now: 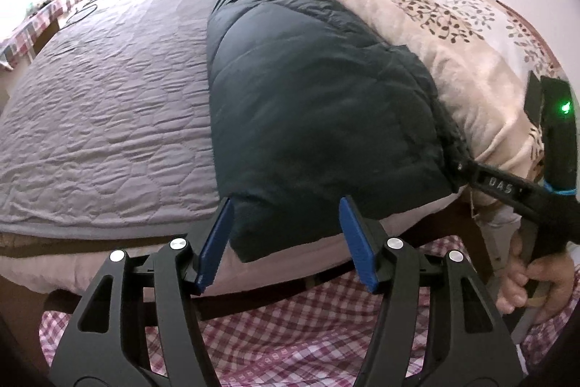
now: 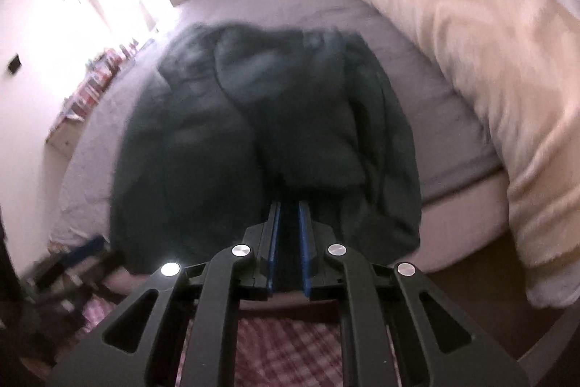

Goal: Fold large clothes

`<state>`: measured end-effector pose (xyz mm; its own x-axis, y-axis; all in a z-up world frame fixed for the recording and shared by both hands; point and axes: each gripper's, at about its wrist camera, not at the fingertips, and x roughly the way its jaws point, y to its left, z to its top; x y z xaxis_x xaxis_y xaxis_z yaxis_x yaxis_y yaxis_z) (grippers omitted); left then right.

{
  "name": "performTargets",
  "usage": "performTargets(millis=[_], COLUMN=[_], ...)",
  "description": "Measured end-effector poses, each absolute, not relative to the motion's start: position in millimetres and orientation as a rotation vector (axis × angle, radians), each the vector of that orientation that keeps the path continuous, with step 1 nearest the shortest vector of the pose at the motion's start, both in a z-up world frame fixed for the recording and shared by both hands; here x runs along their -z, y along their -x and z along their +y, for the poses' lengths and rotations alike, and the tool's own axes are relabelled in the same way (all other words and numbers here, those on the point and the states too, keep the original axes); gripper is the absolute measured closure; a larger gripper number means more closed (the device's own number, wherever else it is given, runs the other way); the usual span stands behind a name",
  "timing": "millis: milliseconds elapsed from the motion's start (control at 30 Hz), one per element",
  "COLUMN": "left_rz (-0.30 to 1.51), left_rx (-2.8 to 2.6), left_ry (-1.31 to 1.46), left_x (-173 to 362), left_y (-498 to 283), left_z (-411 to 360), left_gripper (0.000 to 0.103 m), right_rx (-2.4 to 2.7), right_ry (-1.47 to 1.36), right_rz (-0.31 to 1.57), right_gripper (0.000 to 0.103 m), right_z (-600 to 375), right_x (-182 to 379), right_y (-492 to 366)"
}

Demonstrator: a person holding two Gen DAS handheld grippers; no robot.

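A dark green padded jacket (image 1: 308, 104) lies on the bed, its near corner hanging over the bed's front edge. In the left wrist view my left gripper (image 1: 286, 202) stands open, and that hanging corner shows between the blue pads (image 1: 217, 242) without touching them. My right gripper (image 1: 460, 167) reaches in from the right, held by a hand (image 1: 536, 281), with its tip on the jacket's right edge. The blurred right wrist view shows the jacket (image 2: 253, 133) bunched ahead and the right gripper (image 2: 289, 205) nearly shut, dark fabric pinched in the narrow gap.
A grey quilted cover (image 1: 108, 97) spreads over the bed to the left of the jacket. A cream leaf-print duvet (image 1: 435, 6) is piled along the right side. Pink checked cloth (image 1: 290, 332) lies below the bed's edge. A cluttered shelf (image 2: 90, 93) stands at far left.
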<state>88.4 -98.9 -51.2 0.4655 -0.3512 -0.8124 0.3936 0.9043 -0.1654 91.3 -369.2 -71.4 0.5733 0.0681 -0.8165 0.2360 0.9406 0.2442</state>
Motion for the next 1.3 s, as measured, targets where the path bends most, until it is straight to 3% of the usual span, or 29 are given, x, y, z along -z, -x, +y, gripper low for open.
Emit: performTargets(millis=[1033,1300], left_rz=[1.002,1.014], left_rx=[0.382,0.361], left_ry=[-0.068,-0.063], left_x=[59,64], left_y=[-90,-93], left_z=[-86,-82], left_gripper=[0.043,0.035], right_rx=[0.097,0.105], right_ry=[-0.34,-0.326], right_rz=[0.986,0.972], right_gripper=[0.092,0.092], right_z=[-367,-363], right_x=[97,96], right_y=[-101,-98])
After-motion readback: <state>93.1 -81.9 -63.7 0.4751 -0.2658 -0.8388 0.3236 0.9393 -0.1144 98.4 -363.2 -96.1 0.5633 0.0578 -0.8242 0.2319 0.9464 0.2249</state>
